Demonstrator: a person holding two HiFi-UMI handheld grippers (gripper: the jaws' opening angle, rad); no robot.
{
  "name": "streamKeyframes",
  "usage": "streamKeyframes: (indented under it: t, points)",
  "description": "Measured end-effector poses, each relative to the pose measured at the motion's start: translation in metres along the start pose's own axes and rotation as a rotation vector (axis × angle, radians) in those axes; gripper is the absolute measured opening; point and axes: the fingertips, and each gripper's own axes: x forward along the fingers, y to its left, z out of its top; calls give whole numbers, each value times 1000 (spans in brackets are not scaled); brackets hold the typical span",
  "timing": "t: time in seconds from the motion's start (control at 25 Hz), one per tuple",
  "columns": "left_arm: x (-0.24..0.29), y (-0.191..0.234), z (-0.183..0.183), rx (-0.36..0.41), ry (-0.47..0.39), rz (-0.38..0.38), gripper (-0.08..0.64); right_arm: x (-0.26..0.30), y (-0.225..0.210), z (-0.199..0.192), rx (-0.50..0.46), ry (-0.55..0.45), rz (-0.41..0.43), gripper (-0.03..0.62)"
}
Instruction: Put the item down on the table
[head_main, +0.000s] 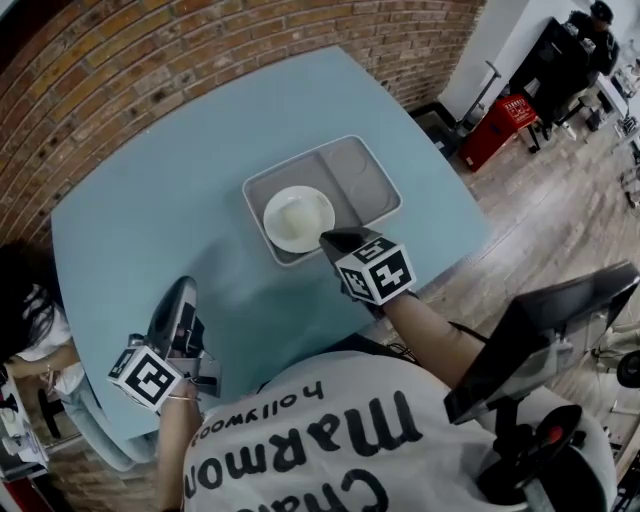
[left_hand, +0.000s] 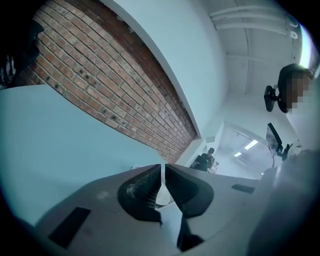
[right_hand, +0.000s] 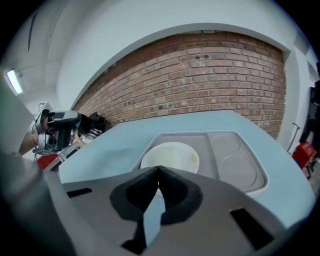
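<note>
Resting flat in the large section of a grey plastic compartment tray (head_main: 365, 180), a white round plate (head_main: 297, 218).
Right gripper (head_main: 330, 240), jaws pressed together, tips at the tray's near rim beside the plate. Left gripper (head_main: 185, 290), jaws closed on nothing, is well left of the tray by the light-blue table (head_main: 170, 200) edge, with open tabletop between.

Brick wall (head_main: 150, 60), red crate (head_main: 497, 125), wooden floor (head_main: 560, 215)

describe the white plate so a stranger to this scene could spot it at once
Start at the light blue table beside the brick wall and find the grey tray near its middle. The plate sits in the tray's largest compartment, the only round white thing there.
</note>
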Motion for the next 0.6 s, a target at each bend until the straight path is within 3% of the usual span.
streamKeyframes:
  t: [0.6]
  points:
    - [-2, 0, -5, -3, 17, -14, 31, 1, 4, 1, -19, 13, -18, 11]
